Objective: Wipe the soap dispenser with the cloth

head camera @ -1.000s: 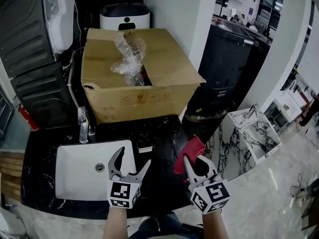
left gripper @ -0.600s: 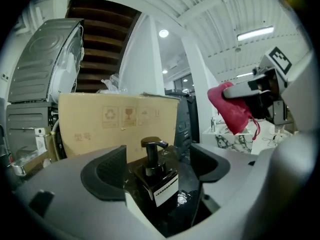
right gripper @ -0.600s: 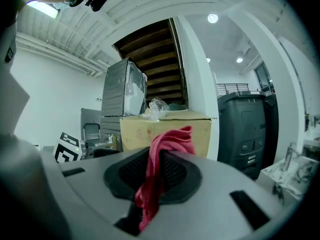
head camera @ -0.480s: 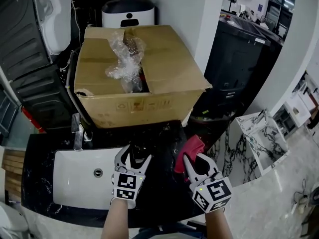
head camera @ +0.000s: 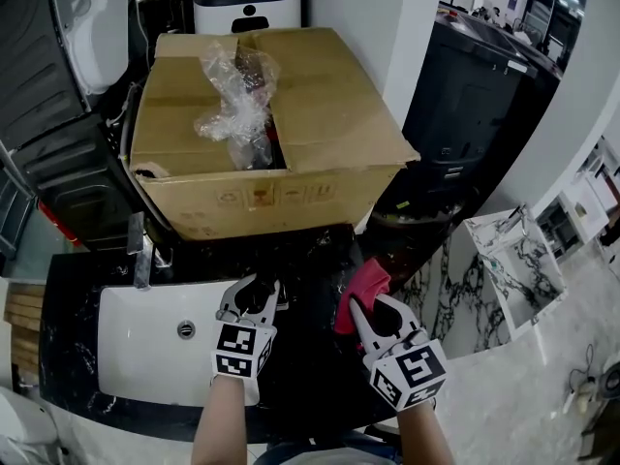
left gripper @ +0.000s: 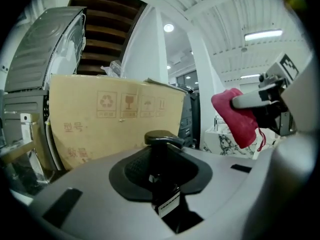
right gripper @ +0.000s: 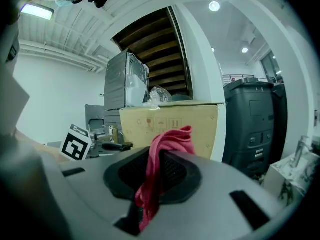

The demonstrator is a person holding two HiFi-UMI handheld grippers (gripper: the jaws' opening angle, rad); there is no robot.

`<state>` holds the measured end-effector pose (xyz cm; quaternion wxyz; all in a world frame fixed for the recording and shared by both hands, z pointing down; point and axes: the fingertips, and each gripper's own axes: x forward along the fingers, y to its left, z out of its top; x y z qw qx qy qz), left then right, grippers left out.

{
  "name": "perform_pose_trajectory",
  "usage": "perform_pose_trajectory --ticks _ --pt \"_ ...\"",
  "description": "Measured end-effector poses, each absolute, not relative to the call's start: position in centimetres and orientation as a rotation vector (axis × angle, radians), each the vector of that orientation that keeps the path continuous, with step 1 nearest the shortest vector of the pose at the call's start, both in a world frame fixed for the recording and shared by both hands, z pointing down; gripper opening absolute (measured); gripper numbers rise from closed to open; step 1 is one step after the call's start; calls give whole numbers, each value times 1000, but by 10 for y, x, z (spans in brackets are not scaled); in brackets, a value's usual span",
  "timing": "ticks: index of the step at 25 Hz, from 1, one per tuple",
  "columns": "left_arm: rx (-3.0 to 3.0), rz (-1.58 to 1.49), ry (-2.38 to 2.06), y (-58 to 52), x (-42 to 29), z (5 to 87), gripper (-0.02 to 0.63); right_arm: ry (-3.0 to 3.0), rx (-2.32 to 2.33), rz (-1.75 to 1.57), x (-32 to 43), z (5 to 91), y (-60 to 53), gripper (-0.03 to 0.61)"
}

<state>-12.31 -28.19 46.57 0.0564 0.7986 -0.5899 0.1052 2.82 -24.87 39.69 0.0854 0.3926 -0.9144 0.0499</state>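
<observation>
Both grippers have pushed forward over the counter (head camera: 310, 381) towards the box since a second ago. Then the left gripper (head camera: 257, 291) hung over the sink's right edge with its jaws spread wide. Those jaws have just been closing, and they now clamp the dispenser (left gripper: 161, 156), a black pump bottle standing upright between the pads, its pump head poking up above them and a small label low on its body. It sits on the counter just right of the sink (head camera: 111, 303).

The right gripper (head camera: 368, 301) is alongside, near the counter's right end, with its jaws pinched on the cloth (head camera: 360, 284). In the right gripper view the red fabric bunches above the pads and a tail trails down between them. In the left gripper view the cloth shows up and to the right of the dispenser, apart from it, not touching.

At the sink's back left corner stands the faucet (head camera: 139, 255). Behind the counter sits the big cardboard box (head camera: 320, 95), flaps open, with crumpled clear wrap (head camera: 231, 105) spilling out of the gap. Farther back, a white-and-black unit (head camera: 247, 8) rises behind the box, and a dark grey bin (head camera: 465, 114) stands to the right past a white pillar (head camera: 387, 27).
</observation>
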Motion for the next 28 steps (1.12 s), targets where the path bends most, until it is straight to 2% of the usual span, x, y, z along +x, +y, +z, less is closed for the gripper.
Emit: perform_pose_trajectory --ticks 4,11,15,22,28 --pt "2370 212 -1737 -278 -123 465 92 -2725 1138 131 22 397 -241 54" --pt "2229 -197 -1564 -255 -123 458 92 -2675 1104 101 16 405 -226 54" --pt "2143 -334 -1487 -235 -125 462 92 -2655 1124 98 13 409 -215 54" --pt "2101 -346 -1529 -210 -141 471 92 -2689 1100 248 5 425 -200 54" --pt "2129 -307 -1555 -206 -138 469 94 -2758 899 338 -36 434 -178 54"
